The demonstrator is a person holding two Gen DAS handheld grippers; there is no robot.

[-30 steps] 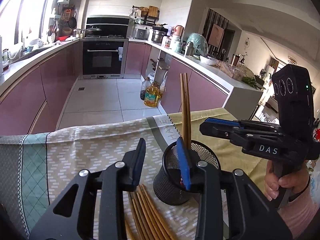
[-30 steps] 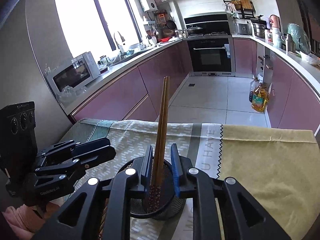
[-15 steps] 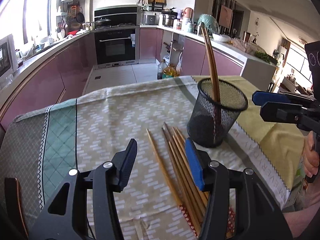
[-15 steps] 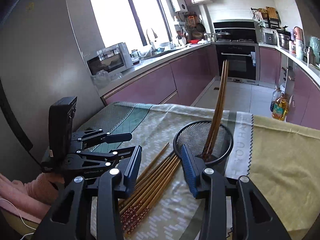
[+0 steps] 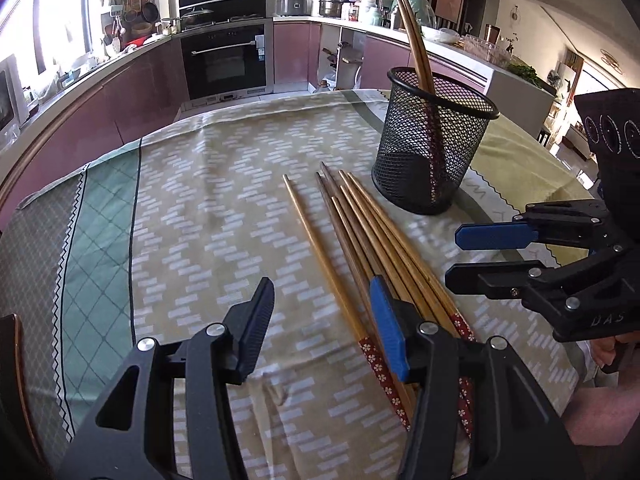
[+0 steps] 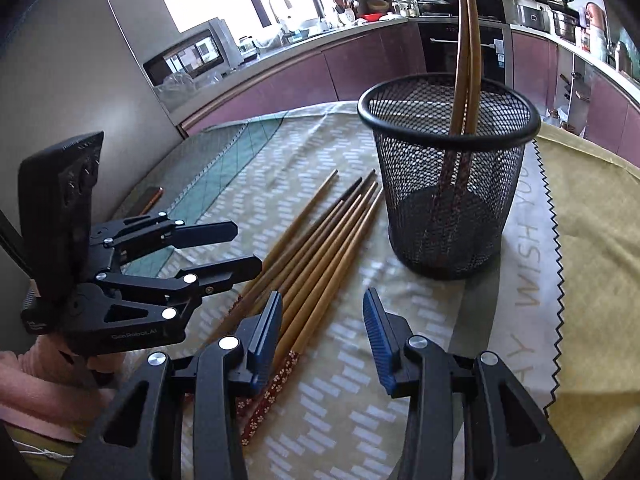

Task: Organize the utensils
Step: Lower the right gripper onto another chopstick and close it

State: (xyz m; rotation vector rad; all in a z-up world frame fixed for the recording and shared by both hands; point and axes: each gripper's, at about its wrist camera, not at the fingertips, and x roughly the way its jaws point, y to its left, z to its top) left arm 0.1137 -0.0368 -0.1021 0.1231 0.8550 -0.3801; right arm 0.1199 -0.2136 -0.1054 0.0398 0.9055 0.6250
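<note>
On the cloth-covered tabletop (image 5: pixel 192 208), beside loose brown wooden chopsticks (image 5: pixel 360 236): left tongs (image 5: pixel 322 322) and right tongs (image 6: pixel 322 338) apart, empty, presumably poised for pickup into black mesh holder (image 6: pixel 448 184).

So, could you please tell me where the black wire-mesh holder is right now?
The black wire-mesh holder stands upright on the tablecloth, upper right in the left wrist view, beyond the loose wooden chopsticks.
</note>
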